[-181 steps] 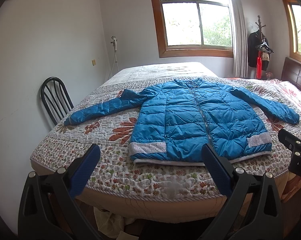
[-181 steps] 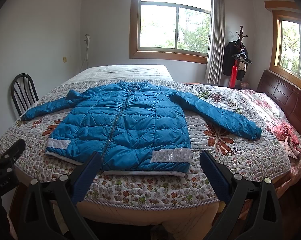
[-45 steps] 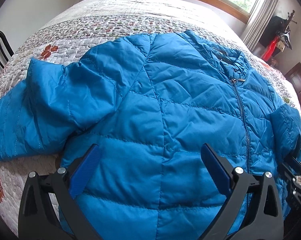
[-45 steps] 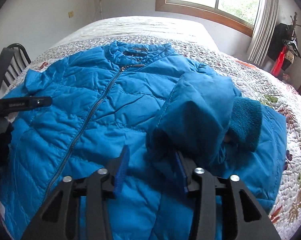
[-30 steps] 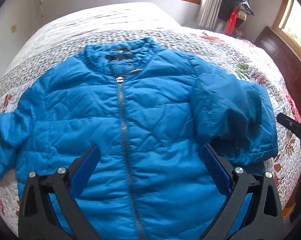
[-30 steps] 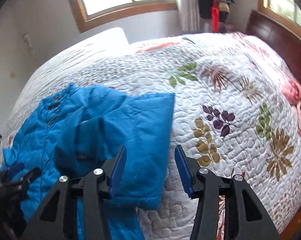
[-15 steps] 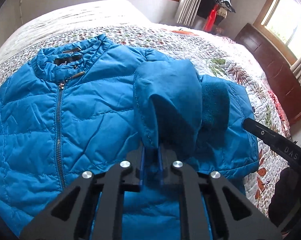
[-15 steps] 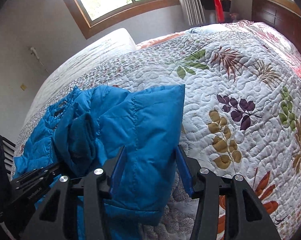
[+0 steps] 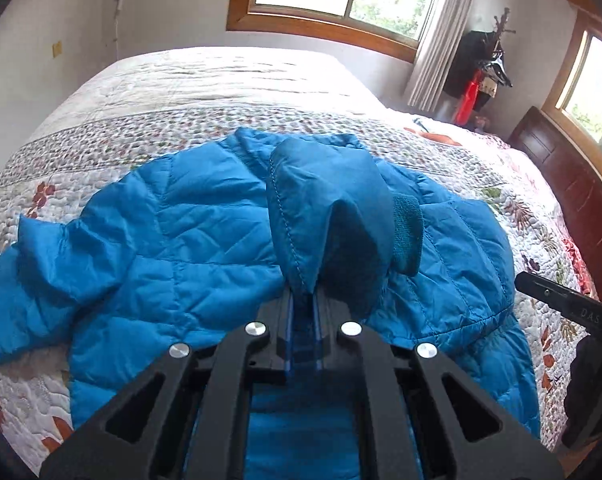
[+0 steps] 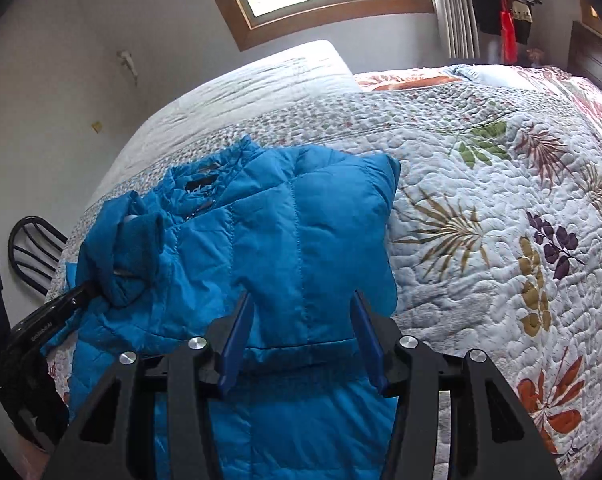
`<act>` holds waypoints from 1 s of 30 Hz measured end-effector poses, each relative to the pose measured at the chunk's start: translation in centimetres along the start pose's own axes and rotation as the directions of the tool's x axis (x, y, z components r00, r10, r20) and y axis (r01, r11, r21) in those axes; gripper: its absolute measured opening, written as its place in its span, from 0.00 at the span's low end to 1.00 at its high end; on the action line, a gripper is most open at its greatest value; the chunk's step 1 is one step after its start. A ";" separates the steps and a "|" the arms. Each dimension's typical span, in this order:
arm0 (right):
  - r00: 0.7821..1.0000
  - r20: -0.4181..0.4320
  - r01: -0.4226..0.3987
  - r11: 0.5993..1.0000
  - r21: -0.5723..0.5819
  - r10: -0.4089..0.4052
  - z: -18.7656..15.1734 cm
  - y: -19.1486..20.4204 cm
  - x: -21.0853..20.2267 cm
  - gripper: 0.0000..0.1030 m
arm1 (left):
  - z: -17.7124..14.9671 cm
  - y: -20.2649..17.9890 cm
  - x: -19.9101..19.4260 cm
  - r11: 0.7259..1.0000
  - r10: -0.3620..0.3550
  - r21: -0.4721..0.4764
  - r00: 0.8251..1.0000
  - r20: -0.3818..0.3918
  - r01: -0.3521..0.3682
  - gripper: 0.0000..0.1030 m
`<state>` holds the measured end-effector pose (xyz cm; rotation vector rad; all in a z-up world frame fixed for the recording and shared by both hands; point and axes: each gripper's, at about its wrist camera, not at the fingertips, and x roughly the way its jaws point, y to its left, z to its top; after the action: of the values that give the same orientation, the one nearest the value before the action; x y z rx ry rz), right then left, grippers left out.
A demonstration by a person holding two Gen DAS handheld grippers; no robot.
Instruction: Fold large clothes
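A blue puffer jacket [image 9: 189, 240] lies front up on the quilted bed [image 9: 221, 92]. My left gripper [image 9: 303, 300] is shut on the jacket's right sleeve end [image 9: 325, 216], held raised over the chest, its knit cuff [image 9: 407, 232] hanging at the right. The other sleeve [image 9: 25, 280] lies spread at the left. In the right wrist view the jacket [image 10: 301, 240] has its right side folded in. My right gripper [image 10: 301, 332] is open, its jaws either side of that folded part. The left gripper [image 10: 61, 312] with the sleeve [image 10: 121, 256] shows at the left.
A black chair [image 10: 33, 256] stands by the bed's left side. A dark wooden headboard [image 9: 569, 184] is at the right, and a coat stand [image 9: 485, 68] is beside the window. The floral quilt [image 10: 501, 220] spreads to the right of the jacket.
My left gripper, shut on the sleeve end, has carried it leftward over the jacket's chest. My right gripper stays open by the folded right side.
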<state>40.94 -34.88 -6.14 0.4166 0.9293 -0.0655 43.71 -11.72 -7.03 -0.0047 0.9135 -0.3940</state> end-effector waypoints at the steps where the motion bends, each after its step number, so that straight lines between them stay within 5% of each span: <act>1: 1.000 -0.021 0.002 1.000 -0.006 -0.002 0.2 0.6 0.8 0.50 | -0.1 0.9 0.4 1.000 0.006 -0.015 1.000 -0.015 -0.006 0.05; 7: 0.987 -0.136 0.093 0.996 0.015 -0.090 0.4 1.7 6.0 0.49 | -1.5 4.3 3.8 0.998 0.022 -0.050 0.996 -0.085 -0.026 0.07; 15: 0.979 -0.112 0.163 0.985 -0.062 -0.169 -0.6 2.4 7.9 0.50 | -2.1 4.8 5.0 0.998 0.060 -0.030 0.993 -0.099 -0.063 0.15; 17: 0.982 -0.106 0.150 0.987 -0.062 -0.155 -0.5 2.2 7.6 0.50 | -2.1 4.6 4.5 0.993 0.115 -0.017 0.989 -0.093 -0.117 0.36; 23: 0.992 -0.050 0.109 0.992 -0.069 -0.113 0.8 3.2 3.4 0.50 | -1.5 2.6 0.2 0.970 0.232 0.065 0.972 0.040 -0.235 0.70; 27: 0.996 -0.050 0.069 0.996 -0.053 -0.072 2.7 4.1 2.1 0.50 | -1.0 -0.7 -0.7 0.960 0.209 0.171 0.975 0.079 -0.220 0.75; 30: 0.994 -0.060 0.091 0.995 -0.043 -0.093 3.1 4.1 3.2 0.50 | -0.4 -3.5 1.2 0.928 0.241 0.273 0.968 0.074 -0.252 0.75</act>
<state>46.19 -31.89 -5.70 0.3402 1.0094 -0.1184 42.90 -15.31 -7.57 0.3596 0.8013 -0.2838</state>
